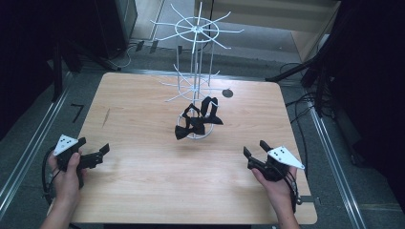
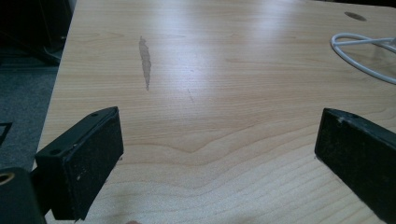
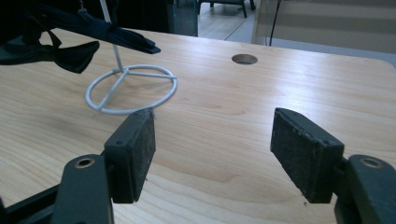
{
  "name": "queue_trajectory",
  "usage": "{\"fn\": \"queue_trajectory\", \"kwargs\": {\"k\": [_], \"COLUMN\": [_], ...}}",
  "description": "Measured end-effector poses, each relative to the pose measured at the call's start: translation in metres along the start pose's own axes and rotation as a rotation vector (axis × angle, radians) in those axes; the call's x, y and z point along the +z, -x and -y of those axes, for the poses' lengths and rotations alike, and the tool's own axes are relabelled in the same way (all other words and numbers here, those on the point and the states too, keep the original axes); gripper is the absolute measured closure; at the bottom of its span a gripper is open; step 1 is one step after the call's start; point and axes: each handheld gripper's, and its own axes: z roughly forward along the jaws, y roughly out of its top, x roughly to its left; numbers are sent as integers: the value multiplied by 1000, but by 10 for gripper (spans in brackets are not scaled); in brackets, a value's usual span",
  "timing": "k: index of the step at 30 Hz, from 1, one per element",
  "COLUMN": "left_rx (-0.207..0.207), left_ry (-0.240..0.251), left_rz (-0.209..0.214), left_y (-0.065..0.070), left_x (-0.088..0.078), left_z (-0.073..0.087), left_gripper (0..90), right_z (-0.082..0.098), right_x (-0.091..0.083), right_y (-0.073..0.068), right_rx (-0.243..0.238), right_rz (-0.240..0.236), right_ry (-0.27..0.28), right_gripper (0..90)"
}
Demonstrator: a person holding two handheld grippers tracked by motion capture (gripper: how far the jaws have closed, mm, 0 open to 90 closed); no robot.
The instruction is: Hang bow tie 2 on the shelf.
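Bow ties [image 1: 196, 121] on rack [image 1: 196, 57], well apart from both grippers' fingers [image 3: 133, 154].

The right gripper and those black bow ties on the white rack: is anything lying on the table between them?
No. In the high view only bare wooden table separates the right gripper from the bow ties on the white wire rack.

White rack's ring base [image 2: 359, 53] and bow ties [image 3: 56, 37], both edge-cropped.
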Motion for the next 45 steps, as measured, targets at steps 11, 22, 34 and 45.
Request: {"fn": "queue_trajectory", "kwargs": {"k": [11,22,34,45], "left_rx": [-2,-3,-8,-22], "left_ry": [0,-1,-12,-33], "left_rz": [1,-1,3,11], "left_y": [0,0,0,0], "left_x": [0,0,1,2], "left_z": [0,0,-1,-1], "left_gripper": [16,16,16,16], "right_z": [12,22,28,34], "right_x": [-15,-28,-37,-44], "right_y": [19,33,39,46], "right_rx": [22,35,39,36], "right_rz": [34,61,82,113], "right_ry": [-19,-33,-45,-64], "right_gripper": [322,323,326,328]}}
